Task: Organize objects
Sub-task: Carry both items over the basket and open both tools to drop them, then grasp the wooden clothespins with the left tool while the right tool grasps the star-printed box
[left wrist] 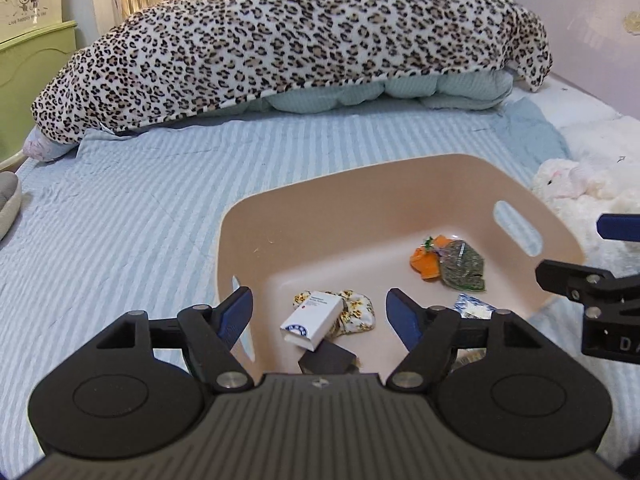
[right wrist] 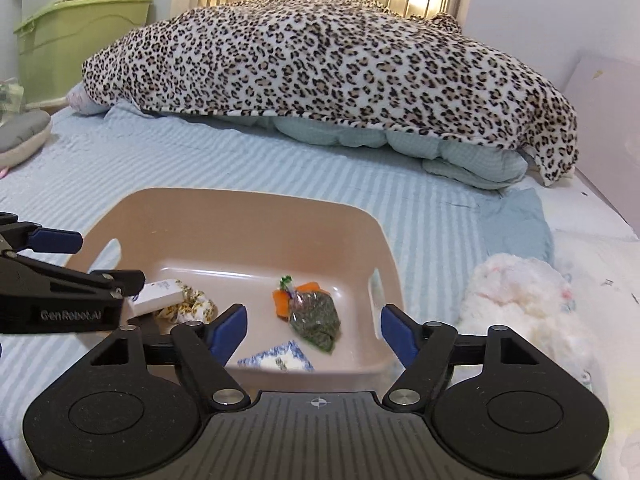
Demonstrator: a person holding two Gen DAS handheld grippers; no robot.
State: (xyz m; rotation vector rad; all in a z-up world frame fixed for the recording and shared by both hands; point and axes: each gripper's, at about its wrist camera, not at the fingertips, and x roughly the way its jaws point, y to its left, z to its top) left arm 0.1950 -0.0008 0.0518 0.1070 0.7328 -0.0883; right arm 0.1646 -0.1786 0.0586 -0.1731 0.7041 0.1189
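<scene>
Pink bin (left wrist: 400, 184) at frame centre already holds your box (left wrist: 312, 318), pouches and packets — most sorting looks done. Left claw (left wrist: 318, 316) and right claw (right wrist: 312, 330) gape wide, empty; nothing loose shows on the bed (left wrist: 120, 220).

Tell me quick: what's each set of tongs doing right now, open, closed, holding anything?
Left tongs: open, holding nothing, over the pink basin.
Right tongs: open, holding nothing, over the same basin.
</scene>
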